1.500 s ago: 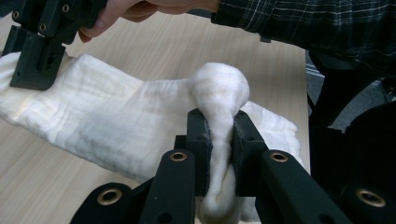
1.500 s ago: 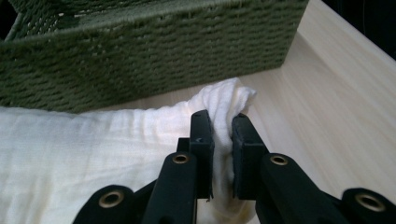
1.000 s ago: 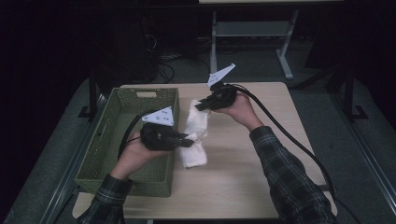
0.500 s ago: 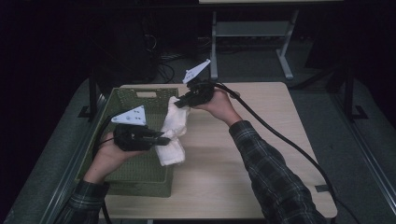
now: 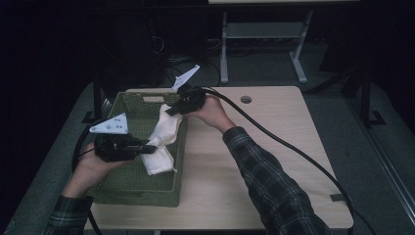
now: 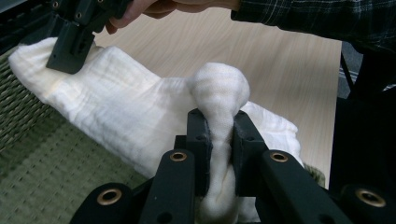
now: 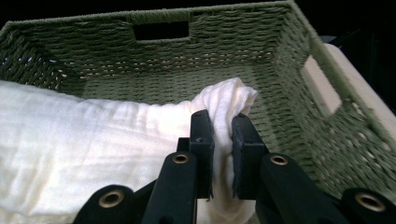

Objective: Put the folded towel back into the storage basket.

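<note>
both grippers (image 5: 152, 146) (image 5: 172, 110) clamped on white cloth (image 5: 159, 147); basket's (image 7: 299, 100) handle slots clear from right gripper view

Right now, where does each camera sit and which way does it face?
High view: above the person's side, looking forward and down at the table, green basket, both forearms.
Left gripper view: on the left hand-held gripper, its jaws clamping the white cloth; the other hand beyond.
Right gripper view: on the right hand-held gripper, facing into the basket.
All views share the cloth.
</note>
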